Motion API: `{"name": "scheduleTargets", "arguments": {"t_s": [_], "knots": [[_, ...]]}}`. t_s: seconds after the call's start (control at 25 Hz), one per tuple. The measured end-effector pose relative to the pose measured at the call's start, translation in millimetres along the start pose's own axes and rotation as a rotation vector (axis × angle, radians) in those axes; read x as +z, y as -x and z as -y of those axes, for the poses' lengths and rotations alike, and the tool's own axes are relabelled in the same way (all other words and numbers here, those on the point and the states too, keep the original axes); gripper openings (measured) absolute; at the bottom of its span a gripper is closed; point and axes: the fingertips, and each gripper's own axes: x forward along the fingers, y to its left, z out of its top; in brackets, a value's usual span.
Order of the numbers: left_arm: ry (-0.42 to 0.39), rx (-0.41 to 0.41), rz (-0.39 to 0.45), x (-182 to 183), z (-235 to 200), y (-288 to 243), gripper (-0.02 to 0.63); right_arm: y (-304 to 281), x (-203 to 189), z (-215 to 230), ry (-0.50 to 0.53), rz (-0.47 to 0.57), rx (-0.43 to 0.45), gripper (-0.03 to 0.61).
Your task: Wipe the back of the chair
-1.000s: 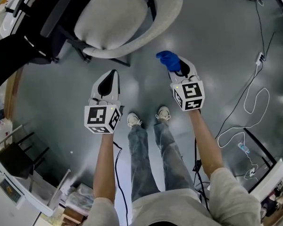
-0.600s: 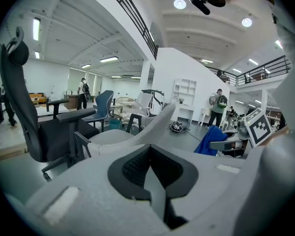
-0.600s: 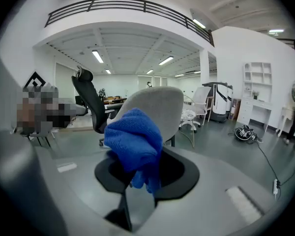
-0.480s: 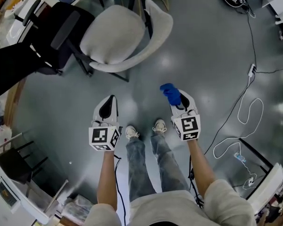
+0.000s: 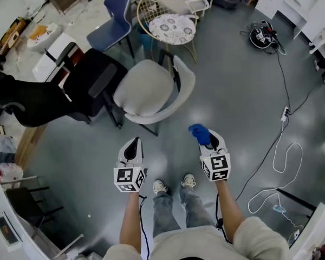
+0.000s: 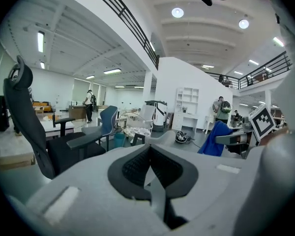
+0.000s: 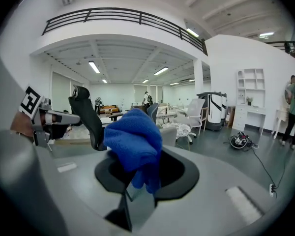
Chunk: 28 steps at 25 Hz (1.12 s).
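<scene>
The grey shell chair stands on the floor ahead of me, its curved back on the right side. My right gripper is shut on a bunched blue cloth, held in the air short of the chair and to its right. In the right gripper view the blue cloth hangs over the jaws and hides their tips. My left gripper is shut with nothing in it, level with the right one, its jaws meeting in the left gripper view. Neither gripper touches the chair.
A black office chair stands close to the grey chair's left. Behind are a blue chair and a round patterned table. White cables trail over the floor on the right. My feet are below the grippers.
The view has pulled back and tilted up, taking in more of the room. The grey chair now lies farther from both grippers. The right gripper still holds the cloth; the left stays shut.
</scene>
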Motion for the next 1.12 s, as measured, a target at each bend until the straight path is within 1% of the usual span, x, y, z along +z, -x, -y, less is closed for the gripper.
{"name": "scheduleTargets", "arguments": {"t_s": [0.28, 0.6, 0.8, 1.0, 1.12], "knots": [[-0.037, 0.008, 0.061, 76, -6, 13, 0.002, 14, 73, 8, 0.003, 0.062, -0.030, 0.100], [-0.065, 0.037, 0.094, 123, -22, 40, 0.002, 29, 124, 17, 0.010, 0.089, -0.064, 0.100], [-0.075, 0.048, 0.084, 134, -27, 54, 0.002, 41, 143, 19, 0.014, 0.097, -0.081, 0.100], [-0.081, 0.052, 0.084, 136, -28, 68, 0.002, 55, 153, 24, -0.018, 0.118, -0.118, 0.100], [-0.076, 0.061, 0.090, 137, -31, 74, 0.002, 59, 155, 24, -0.009, 0.113, -0.119, 0.100]]}}
